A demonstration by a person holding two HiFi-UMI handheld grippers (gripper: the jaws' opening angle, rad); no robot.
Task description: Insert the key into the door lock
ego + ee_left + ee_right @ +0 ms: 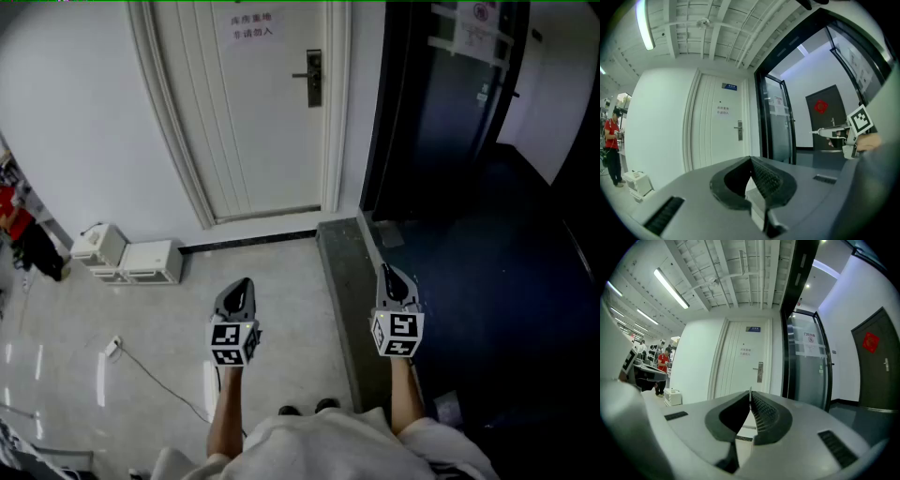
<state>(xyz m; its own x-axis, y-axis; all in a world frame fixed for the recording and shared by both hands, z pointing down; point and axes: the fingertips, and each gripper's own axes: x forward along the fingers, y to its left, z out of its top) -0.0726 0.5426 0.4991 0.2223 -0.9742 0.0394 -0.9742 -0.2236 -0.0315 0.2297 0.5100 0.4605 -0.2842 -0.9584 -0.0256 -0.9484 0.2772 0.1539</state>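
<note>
The key [750,390] is one thin sliver that we pinch in the closed right gripper [385,270], the left gripper [246,282] closed empty, both facing one door lock [313,77].

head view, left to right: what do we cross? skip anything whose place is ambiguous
Person in red → white boxes → left hand-held gripper → door lock → right hand-held gripper. Left out as too wide to place: white door, dark glass door.
</note>
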